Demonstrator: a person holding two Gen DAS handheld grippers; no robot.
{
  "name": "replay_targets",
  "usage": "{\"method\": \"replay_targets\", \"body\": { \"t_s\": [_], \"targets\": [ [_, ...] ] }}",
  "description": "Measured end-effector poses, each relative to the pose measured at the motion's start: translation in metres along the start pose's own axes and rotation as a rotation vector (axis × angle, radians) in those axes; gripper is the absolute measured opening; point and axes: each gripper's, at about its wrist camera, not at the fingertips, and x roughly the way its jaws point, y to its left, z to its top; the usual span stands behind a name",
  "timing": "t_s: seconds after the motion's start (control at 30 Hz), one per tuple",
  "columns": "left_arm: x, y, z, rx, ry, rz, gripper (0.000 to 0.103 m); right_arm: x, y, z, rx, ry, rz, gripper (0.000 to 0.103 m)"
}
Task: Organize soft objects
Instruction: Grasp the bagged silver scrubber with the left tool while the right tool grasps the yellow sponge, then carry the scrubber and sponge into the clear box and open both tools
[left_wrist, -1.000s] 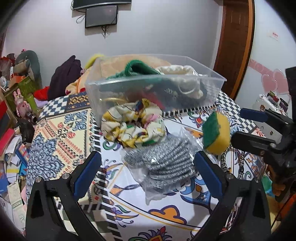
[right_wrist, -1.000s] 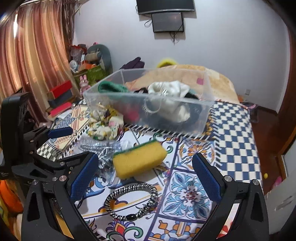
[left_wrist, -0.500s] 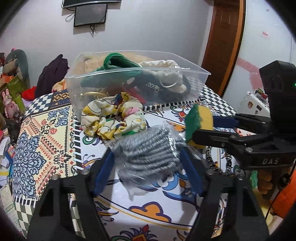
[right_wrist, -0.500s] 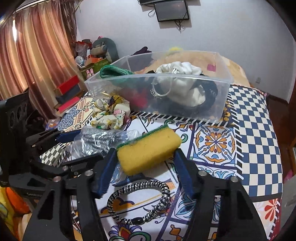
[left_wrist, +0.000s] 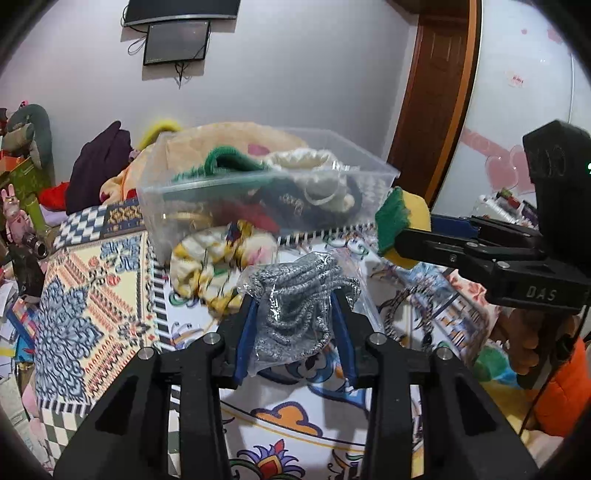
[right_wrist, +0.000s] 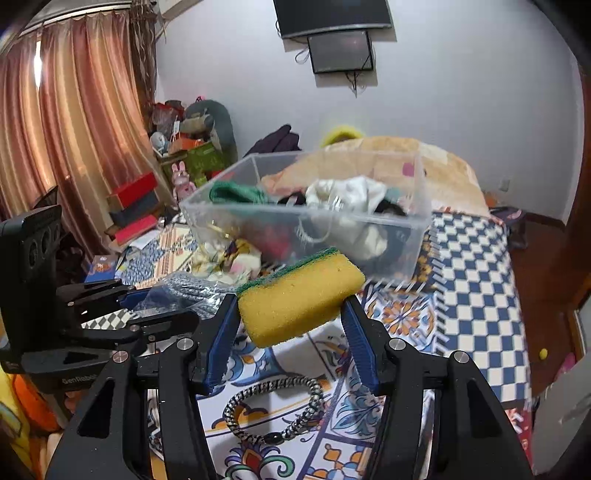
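Observation:
My left gripper is shut on a clear bag of grey knitted cloth and holds it above the patterned bed cover. My right gripper is shut on a yellow sponge with a green scouring side, also lifted; the sponge shows in the left wrist view too. A clear plastic bin with several soft items stands behind both; it also shows in the right wrist view. A yellow floral scrunchie lies in front of the bin.
A black-and-white braided band lies on the cover below the right gripper. Boxes, toys and clutter pile up at the left by the curtain. A dark garment lies behind the bin. A wooden door is at the right.
Both grippers have closed, the left on the bag of grey cloth and the right on the sponge, and both have lifted their loads off the cover toward the bin.

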Motion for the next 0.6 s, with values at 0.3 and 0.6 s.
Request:
{"method": "replay_targets", "body": {
  "t_s": [0.3,0.6],
  "targets": [
    [-0.035,0.007,0.040,0.002,-0.137,0.058,0.039,-0.012,-0.003,0.024,-0.023,-0.067,-0.041,0.053],
    [-0.036,0.019,0.085,-0.002,-0.219,0.121,0.039,-0.011,-0.009,0.056,-0.066,-0.123,-0.096,0.053]
  ]
}}
